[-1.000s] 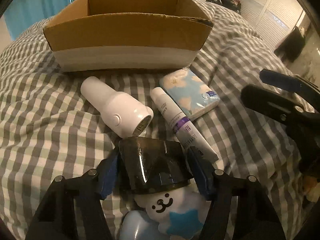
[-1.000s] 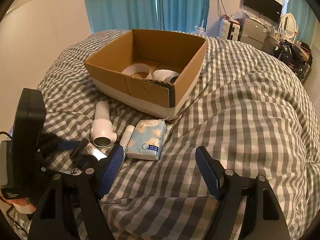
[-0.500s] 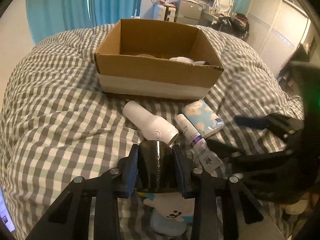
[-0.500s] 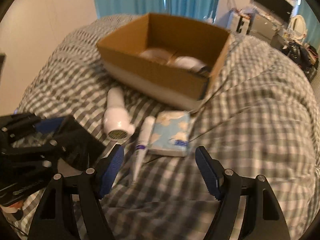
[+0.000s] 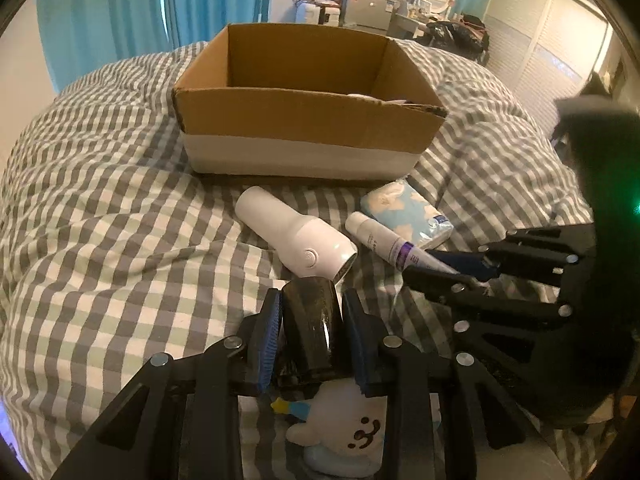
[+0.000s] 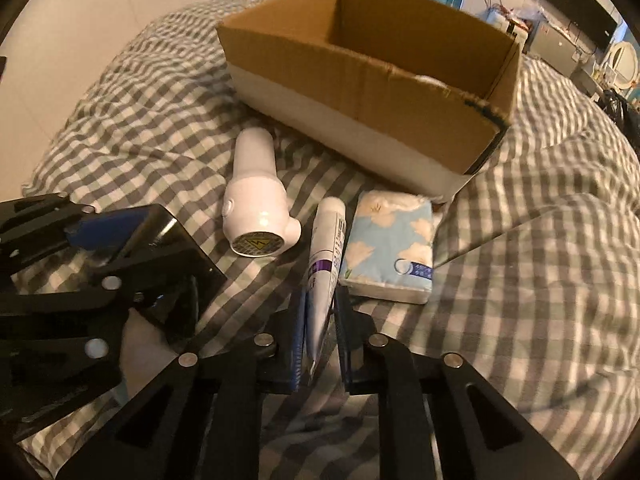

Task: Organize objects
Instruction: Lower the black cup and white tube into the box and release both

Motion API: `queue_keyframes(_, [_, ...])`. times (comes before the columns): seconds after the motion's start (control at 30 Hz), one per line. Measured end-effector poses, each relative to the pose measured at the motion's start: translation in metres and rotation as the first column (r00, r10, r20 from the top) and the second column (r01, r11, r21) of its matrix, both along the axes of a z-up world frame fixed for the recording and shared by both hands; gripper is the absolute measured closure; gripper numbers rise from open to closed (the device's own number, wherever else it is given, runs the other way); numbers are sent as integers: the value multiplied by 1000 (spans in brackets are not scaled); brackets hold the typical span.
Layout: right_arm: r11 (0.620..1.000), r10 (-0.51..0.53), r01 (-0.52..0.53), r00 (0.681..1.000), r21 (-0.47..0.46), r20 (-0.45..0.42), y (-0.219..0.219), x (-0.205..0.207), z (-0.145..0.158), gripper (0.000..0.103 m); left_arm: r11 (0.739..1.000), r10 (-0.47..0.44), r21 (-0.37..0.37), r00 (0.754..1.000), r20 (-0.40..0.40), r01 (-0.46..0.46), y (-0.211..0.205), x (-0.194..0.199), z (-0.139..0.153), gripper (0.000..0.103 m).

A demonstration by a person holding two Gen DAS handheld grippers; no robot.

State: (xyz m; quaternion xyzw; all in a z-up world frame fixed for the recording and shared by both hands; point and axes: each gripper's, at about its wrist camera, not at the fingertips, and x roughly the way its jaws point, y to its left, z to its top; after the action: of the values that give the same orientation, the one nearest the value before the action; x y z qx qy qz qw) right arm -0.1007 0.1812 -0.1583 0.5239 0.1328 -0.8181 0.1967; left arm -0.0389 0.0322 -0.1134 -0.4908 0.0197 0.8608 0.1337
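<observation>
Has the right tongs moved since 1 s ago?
Yes. The right tongs came down and left toward the tube, closing on its tail; the box now sits nearer in the right wrist view.

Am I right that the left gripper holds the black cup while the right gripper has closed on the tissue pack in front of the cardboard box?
Not quite: in the right wrist view, the right gripper is closed on the white tube; the tissue pack lies untouched beside it. The left gripper does hold the black cup, before the cardboard box.

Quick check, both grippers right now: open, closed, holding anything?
Left gripper: closed on the black tape roll.
Right gripper: closed around the tail of the white tube.
</observation>
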Motion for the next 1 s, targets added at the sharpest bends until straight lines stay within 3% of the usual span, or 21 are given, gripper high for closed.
queue_keyframes(0.57, [999, -9, 3, 987, -41, -163, 16, 33, 63, 91, 999, 9, -41, 995, -103, -14, 8, 24, 42, 74])
queue_keyframes(1.0, [997, 0, -25, 952, -77, -305, 20, 47, 125, 91, 999, 33, -7, 979, -203, -36, 0, 20, 97, 74])
